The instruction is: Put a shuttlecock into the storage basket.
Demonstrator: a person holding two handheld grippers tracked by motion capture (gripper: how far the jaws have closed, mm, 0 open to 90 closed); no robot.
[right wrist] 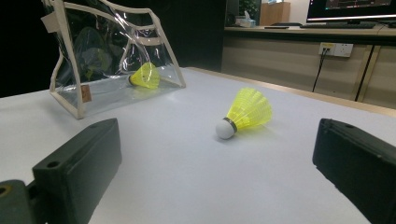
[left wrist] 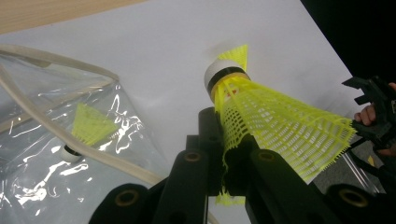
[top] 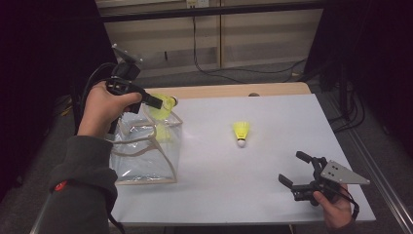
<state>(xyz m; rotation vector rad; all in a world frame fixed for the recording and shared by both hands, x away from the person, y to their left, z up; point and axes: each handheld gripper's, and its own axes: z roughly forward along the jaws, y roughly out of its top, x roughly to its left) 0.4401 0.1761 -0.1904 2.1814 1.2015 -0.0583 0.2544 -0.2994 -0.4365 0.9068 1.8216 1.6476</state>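
The left tool (top: 157,102) pinches a yellow birdie (left wrist: 280,121) by its net skirt, right above the clear bag (top: 146,146) (one birdie lies inside). The right tool (top: 298,170) is wide open near another birdie (top: 241,132) on the surface (top: 272,195)

Yellow mesh-skirt shuttlecock with white cork tip and black band (left wrist: 261,109): pinched by its skirt, above the open top of the clear plastic pouch with beige trim (top: 146,151). Pouch stands upright at tabletop's left, second yellow shuttlecock (right wrist: 144,75) inside.
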